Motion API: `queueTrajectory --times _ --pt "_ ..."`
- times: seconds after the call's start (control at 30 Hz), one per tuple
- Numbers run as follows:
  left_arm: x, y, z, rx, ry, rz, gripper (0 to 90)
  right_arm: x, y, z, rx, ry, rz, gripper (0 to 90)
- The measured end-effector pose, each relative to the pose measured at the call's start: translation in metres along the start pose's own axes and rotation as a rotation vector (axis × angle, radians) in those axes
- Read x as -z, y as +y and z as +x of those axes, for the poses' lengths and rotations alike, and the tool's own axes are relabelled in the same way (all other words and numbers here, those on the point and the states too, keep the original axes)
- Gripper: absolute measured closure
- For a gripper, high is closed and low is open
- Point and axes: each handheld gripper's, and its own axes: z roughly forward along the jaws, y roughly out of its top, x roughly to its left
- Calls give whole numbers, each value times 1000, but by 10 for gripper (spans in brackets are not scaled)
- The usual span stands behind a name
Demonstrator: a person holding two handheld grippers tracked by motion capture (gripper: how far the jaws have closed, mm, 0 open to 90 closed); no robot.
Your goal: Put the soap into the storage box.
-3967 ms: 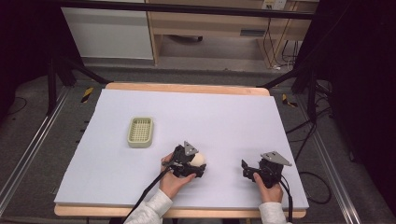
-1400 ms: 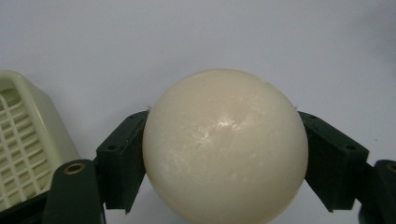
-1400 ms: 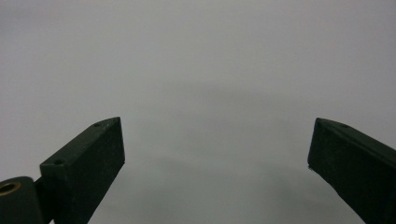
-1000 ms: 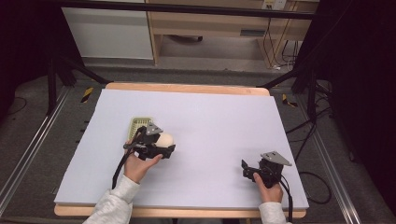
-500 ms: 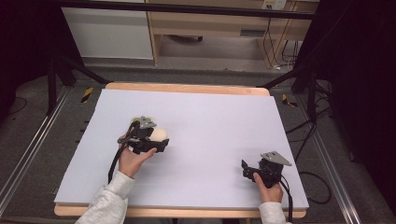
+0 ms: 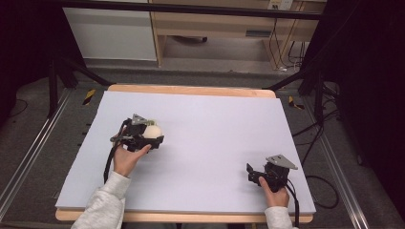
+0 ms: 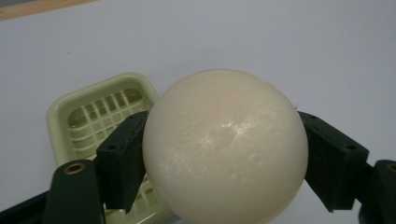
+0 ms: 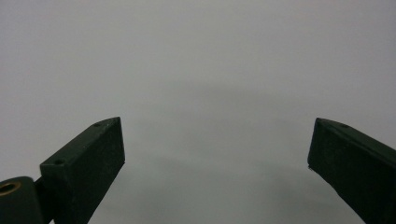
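Jaws of the left gripper (image 7: 219,154) clamp a smooth, glossy cream ball (image 7: 225,147); the right gripper (image 8: 217,154) gapes.

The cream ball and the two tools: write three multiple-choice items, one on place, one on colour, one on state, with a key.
1. Where is the cream ball?
A. Between the left tool's jaws
B. Lying in the tray
C. Beside the right tool

2. What colour is the slotted tray?
A. Red
B. Pale green
C. Black

3. How is the right tool?
A. Shut on a ball
B. Shut on a tray
C. Open, holding nothing

Key: 1 A, the left tool has a jaw against each side of the ball; 2 B, its grid looks pale green in the left gripper view; 3 C, its jaws stand wide apart over the bare mat.
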Motion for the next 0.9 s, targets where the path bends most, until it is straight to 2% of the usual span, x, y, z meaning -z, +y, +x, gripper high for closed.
queueTrajectory --times 0.5,0.9 --pt "-3 -2 26 39 51 16 237 -1 0 0 2 -1 3 43" --pt "-10 0 38 59 57 20 237 -1 0 0 -2 -4 5 43"
